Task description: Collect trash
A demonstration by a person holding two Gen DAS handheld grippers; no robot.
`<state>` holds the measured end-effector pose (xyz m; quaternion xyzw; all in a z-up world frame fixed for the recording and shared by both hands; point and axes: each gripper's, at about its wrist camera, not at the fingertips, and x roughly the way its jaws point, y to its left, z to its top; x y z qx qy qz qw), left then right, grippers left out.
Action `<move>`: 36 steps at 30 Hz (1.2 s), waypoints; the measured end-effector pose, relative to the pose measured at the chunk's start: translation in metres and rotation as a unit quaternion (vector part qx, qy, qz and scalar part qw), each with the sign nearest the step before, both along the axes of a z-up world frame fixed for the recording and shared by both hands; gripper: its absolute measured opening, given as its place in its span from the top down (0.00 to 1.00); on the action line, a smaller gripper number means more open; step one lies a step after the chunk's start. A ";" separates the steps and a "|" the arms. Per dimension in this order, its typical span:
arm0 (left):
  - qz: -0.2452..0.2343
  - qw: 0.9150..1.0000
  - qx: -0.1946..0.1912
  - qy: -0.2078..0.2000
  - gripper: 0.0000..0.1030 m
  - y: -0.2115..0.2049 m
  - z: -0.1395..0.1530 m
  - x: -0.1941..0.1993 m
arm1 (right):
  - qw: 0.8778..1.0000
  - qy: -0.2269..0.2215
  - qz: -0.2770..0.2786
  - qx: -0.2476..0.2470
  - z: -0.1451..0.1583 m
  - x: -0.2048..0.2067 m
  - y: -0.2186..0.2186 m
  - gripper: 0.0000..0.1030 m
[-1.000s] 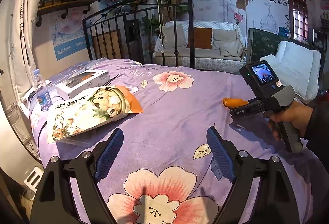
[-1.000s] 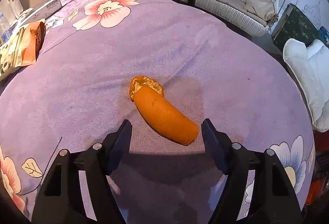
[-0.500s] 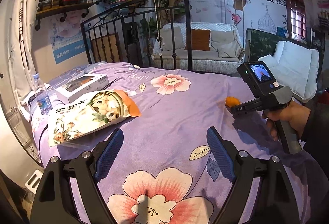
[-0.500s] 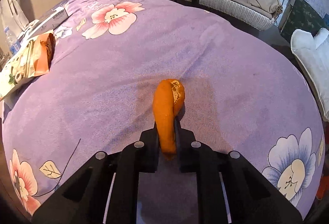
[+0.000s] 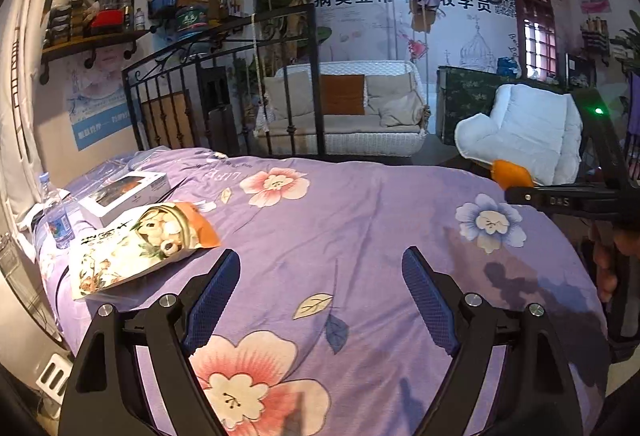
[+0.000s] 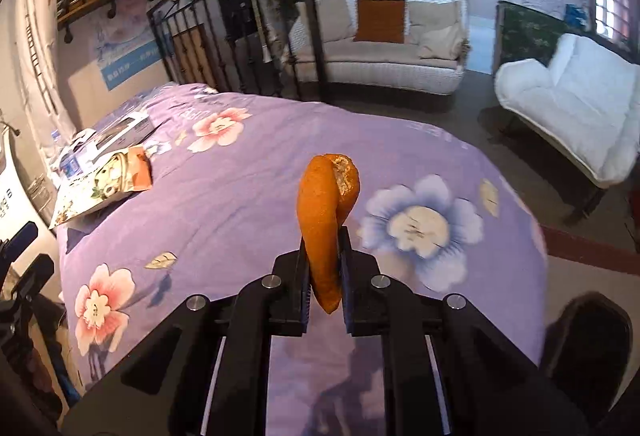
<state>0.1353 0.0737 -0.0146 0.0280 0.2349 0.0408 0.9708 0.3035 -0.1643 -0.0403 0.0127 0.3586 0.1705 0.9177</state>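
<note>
My right gripper [image 6: 323,268] is shut on an orange peel [image 6: 326,211], a long curved piece held upright above the purple flowered bedspread [image 6: 224,203]. In the left wrist view the peel [image 5: 512,173] shows at the far right at the tip of the right gripper [image 5: 520,187]. My left gripper [image 5: 320,292] is open and empty, low over the bedspread [image 5: 340,220]. A snack bag [image 5: 136,244] with an orange top lies flat at the left of the bed, also in the right wrist view [image 6: 104,187].
A white box [image 5: 128,191] and a water bottle [image 5: 58,220] lie at the bed's left edge. A black iron bed frame [image 5: 224,83] stands behind. A white sofa [image 5: 344,111] and a white chair [image 6: 576,107] stand beyond the bed.
My right gripper closed on the orange peel and lifted it off the bedspread, moving up and to the right. My left gripper stayed open and tilted up slightly.
</note>
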 end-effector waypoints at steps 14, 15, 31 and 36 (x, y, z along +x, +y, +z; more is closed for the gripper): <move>-0.159 0.987 -0.001 -0.009 0.20 -0.133 0.002 -0.023 | 0.953 0.083 -0.286 -0.062 -0.091 -0.125 -0.240 0.87; -0.166 0.986 0.001 -0.009 0.20 -0.140 0.002 -0.025 | 0.951 0.091 -0.288 -0.064 -0.098 -0.125 -0.245 0.87; -0.229 0.973 0.029 -0.004 0.20 -0.220 -0.003 -0.030 | 0.941 0.164 -0.292 -0.057 -0.158 -0.107 -0.265 0.84; -0.234 0.972 0.035 -0.001 0.20 -0.231 -0.005 -0.030 | 0.938 0.152 -0.307 -0.040 -0.156 -0.108 -0.271 0.28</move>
